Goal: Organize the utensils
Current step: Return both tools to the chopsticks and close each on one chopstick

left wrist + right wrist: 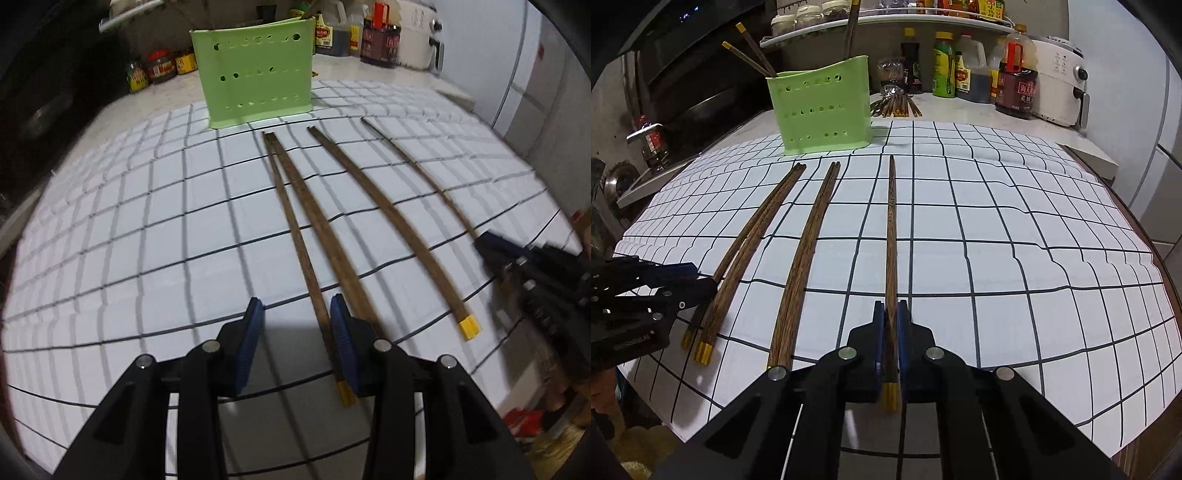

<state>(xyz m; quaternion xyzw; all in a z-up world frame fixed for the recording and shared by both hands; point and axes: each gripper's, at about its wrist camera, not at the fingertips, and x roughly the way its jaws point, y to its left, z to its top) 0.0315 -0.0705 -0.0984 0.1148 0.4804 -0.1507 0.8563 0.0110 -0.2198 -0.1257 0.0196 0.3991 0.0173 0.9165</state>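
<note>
Brown wooden chopsticks with yellow ends lie on a white grid cloth [997, 240]. My right gripper [891, 325] is shut on the rightmost pair of chopsticks [892, 236], near its yellow end. My left gripper [297, 325] is open, its jaws around the yellow end of the leftmost pair [306, 236]; it also shows in the right wrist view [690, 280]. A middle pair [805, 251] lies between them. A green perforated utensil holder [822, 110] stands at the cloth's far edge with several chopsticks standing in it.
Sauce bottles [1015, 85] and a white air fryer [1060, 81] stand on the counter behind. More chopsticks [899, 107] lie behind the holder. Jars [159, 66] sit at the back left. A stove [683, 103] is to the left.
</note>
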